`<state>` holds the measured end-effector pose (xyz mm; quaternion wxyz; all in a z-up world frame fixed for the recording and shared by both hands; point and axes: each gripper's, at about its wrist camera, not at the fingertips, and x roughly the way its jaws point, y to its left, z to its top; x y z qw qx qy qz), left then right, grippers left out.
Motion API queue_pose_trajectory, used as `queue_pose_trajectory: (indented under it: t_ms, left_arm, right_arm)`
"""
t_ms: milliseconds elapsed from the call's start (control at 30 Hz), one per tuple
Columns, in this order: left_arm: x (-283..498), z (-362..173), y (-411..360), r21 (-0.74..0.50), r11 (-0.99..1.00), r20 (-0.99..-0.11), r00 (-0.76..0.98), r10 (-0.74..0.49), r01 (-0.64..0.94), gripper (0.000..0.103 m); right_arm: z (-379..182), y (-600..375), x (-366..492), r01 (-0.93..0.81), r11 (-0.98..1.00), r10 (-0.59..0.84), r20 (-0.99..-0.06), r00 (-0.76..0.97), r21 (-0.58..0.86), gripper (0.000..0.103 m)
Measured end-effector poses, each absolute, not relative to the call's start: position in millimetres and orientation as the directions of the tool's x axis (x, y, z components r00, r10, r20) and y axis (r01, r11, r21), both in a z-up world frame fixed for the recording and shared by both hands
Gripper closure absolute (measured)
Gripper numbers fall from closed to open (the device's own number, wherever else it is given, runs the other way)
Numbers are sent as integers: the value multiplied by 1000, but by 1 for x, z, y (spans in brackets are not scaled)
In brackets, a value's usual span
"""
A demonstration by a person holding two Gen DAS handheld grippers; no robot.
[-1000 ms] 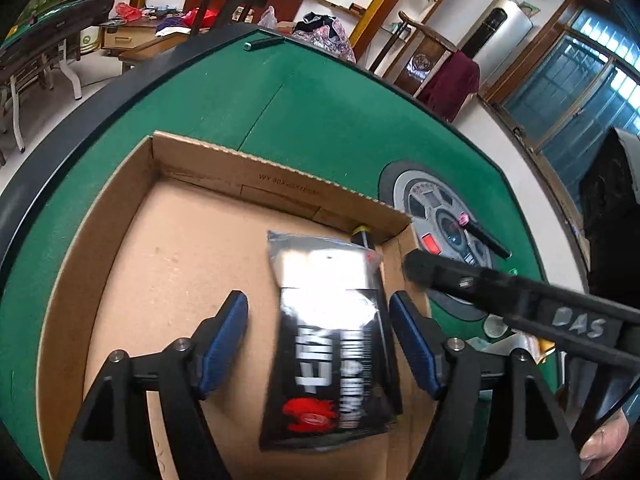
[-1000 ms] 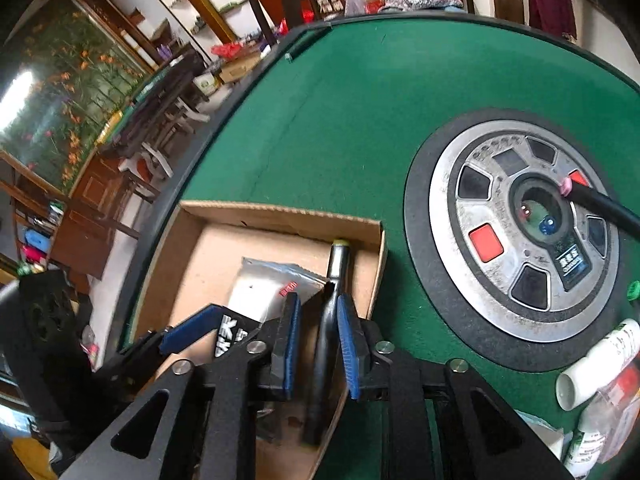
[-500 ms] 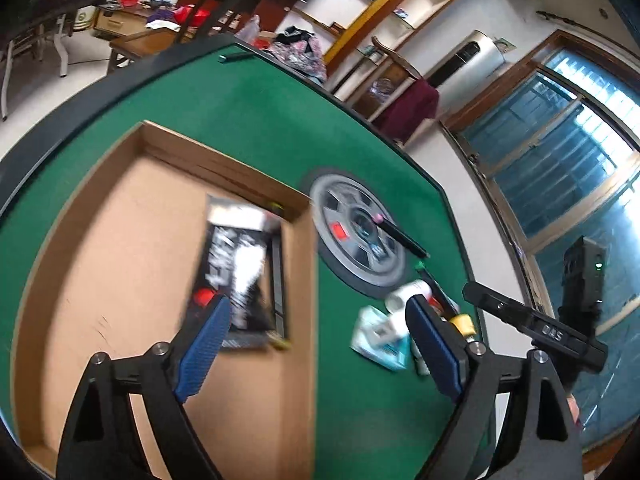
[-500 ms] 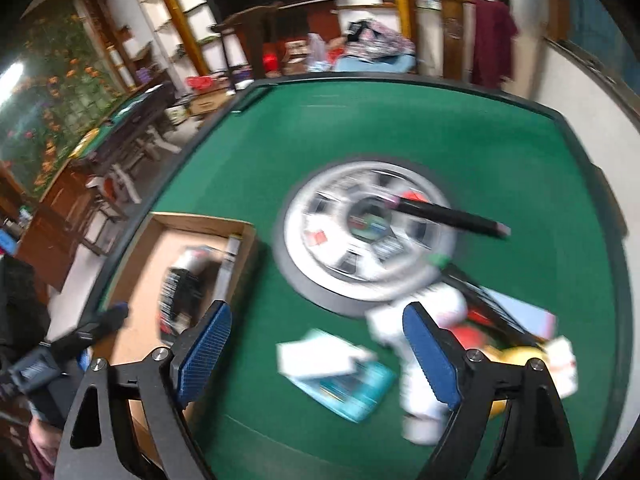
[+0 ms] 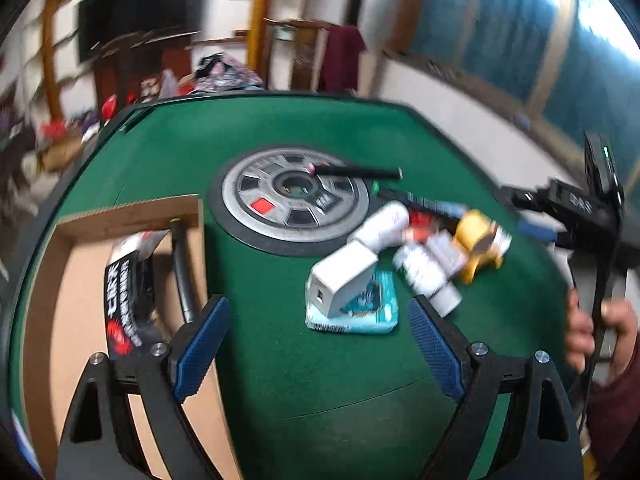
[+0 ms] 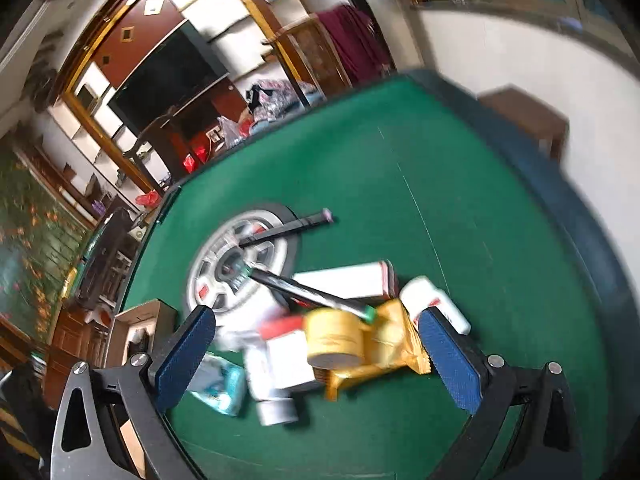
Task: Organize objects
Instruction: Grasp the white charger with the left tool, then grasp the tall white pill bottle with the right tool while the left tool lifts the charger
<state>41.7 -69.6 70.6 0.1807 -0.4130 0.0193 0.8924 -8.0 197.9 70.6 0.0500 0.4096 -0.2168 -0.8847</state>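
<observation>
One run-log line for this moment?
left gripper: open, empty | right gripper: open, empty, over pile | box: black packet, black pen

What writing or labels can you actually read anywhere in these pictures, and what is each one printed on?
None can be read for certain.
Black packet in the cardboard box: large white characters and a red emblem, too blurred and foreshortened to read.
Black device held at the right: pale letters, blurred.
Round centre panel of the green table: a small white label, too small.
White bottles, teal packet and yellow packet: print smeared by motion.
</observation>
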Motion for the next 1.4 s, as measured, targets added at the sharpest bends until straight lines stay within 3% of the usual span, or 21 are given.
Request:
queue_pose_trajectory:
  t_ms: [300,533,600,700,767,833,1200,1400]
  left_arm:
    - [9,45,-52,-40,-941,-816,-532,225,-337,14]
    - [-9,33,-23,16,-895,-822,-515,242,-446,15]
    - [-9,31,-18,22,-881,-826,-505,250,-473,22]
    - [-12,25,-14,19,-872,-840,-481,251,-488,48]
    - [-14,23,-17,-9,-877,-843,-468,265,-481,72]
    - [-14,23,-21,-55,-882,-836,-461,297,-468,81]
    - [27,69,-58,-160,-906,-730,-571,375,-391,81]
    - [52,78,-78,-204,-909,-722,-570,391,-365,81]
  right_arm:
    - [35,200,-7,-117,-942,-129,-659,-741,316,0]
    - [36,205,-5,-119,-928,-155,-658,-737,353,0]
    - [33,209,-3,-125,-925,-157,-659,-736,359,0]
    - [31,211,-6,-133,-919,-161,-662,-732,371,0]
    - [28,211,-8,-132,-919,-166,-666,-728,372,0]
    - [28,208,-10,-131,-925,-156,-671,-725,357,0]
    - [29,201,-7,-114,-947,-120,-659,-743,301,0]
    - [37,195,-4,-110,-959,-90,-651,-754,260,0]
